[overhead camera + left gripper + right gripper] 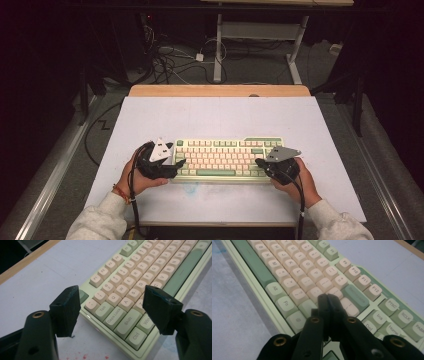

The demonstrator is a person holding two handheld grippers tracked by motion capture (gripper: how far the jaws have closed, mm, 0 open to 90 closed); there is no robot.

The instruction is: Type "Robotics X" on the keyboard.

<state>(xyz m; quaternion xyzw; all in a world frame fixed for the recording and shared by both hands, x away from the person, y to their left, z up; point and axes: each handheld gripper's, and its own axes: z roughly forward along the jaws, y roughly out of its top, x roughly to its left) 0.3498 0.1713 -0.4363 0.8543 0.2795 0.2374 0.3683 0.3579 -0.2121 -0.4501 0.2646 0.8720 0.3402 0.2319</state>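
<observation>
While the white table (pixel 150 115) lies bare around it, we note the keyboard (pixel 225 156) between the wide-jawed left gripper (pixel 176 165) and closed, empty right gripper (pixel 259 162).

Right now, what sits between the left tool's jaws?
The keyboard's left end, the Tab to Ctrl keys, shows in the gap of the left tool in the left gripper view, untouched.

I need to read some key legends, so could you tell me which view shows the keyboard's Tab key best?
The left gripper view: the Tab key sits close and legible. The high view shows the keyboard whole but tiny; the right gripper view covers its other end.
</observation>
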